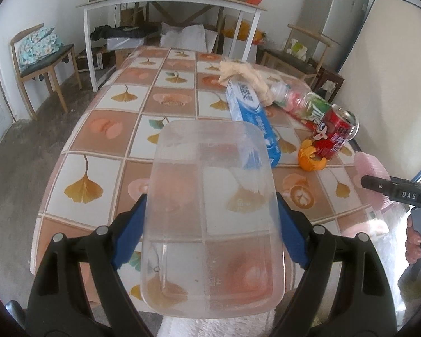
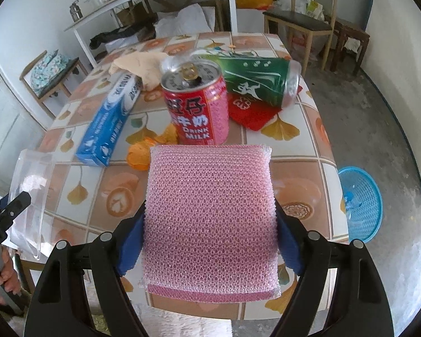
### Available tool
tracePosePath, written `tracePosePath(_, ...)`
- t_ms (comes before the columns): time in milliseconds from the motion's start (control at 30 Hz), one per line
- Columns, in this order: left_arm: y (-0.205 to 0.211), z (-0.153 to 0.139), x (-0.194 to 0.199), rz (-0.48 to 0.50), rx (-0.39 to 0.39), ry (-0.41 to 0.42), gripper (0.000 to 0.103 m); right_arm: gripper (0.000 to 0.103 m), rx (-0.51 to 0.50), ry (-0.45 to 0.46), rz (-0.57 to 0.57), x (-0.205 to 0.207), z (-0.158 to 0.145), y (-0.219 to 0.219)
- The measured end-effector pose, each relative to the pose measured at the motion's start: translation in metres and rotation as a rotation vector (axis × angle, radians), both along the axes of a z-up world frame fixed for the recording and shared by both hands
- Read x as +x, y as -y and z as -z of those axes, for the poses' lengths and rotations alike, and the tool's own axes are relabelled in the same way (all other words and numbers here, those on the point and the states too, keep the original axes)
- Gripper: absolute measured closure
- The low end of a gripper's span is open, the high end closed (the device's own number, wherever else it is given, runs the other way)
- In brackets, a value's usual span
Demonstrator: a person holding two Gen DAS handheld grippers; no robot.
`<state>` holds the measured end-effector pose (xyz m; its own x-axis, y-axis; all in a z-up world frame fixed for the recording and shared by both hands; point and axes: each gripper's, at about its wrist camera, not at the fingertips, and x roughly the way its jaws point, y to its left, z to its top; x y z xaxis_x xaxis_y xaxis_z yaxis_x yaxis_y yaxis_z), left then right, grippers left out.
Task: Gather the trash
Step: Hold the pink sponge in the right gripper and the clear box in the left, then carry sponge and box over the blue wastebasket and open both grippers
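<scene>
My left gripper is shut on a clear plastic container, held above the near end of the tiled table. My right gripper is shut on a pink mesh sponge, held above the table's near edge. Beyond the sponge stand a red milk can, orange peel, a blue box, a green-labelled plastic bottle on its side, a red packet and a crumpled beige cloth. The can and box also show in the left wrist view.
A blue mesh basket stands on the floor right of the table. Wooden chairs stand at the walls, one at the far right. A cluttered white side table stands at the back.
</scene>
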<state>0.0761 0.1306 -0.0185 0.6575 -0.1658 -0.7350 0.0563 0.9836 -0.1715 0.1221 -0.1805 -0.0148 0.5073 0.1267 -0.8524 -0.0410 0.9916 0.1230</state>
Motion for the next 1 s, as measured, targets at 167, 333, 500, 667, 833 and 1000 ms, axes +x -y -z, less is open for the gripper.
tracePosePath(167,0.005,-0.01,-0.004,0.01,-0.002,0.027,0.022,0.025,0.017,0.02,-0.005,-0.005,-0.007,0.0)
tracePosePath(333,0.01,-0.015,-0.007,0.02,-0.003,0.04,0.022,0.025,0.029,0.037,-0.007,-0.01,-0.013,0.001)
tracePosePath(500,0.014,-0.018,-0.009,0.029,-0.003,0.048,0.022,0.025,0.041,0.046,-0.005,-0.014,-0.017,0.004)
tracePosePath(667,0.017,-0.02,-0.011,0.035,-0.004,0.05,0.022,0.025,0.046,0.051,-0.004,-0.016,-0.019,0.005)
tracePosePath(833,0.019,-0.02,-0.011,0.044,-0.005,0.051,0.022,0.025,0.055,0.05,-0.001,-0.017,-0.018,0.007)
tracePosePath(1000,0.023,-0.023,-0.012,0.059,-0.011,0.056,0.022,0.025,0.075,0.058,0.008,-0.02,-0.02,0.011)
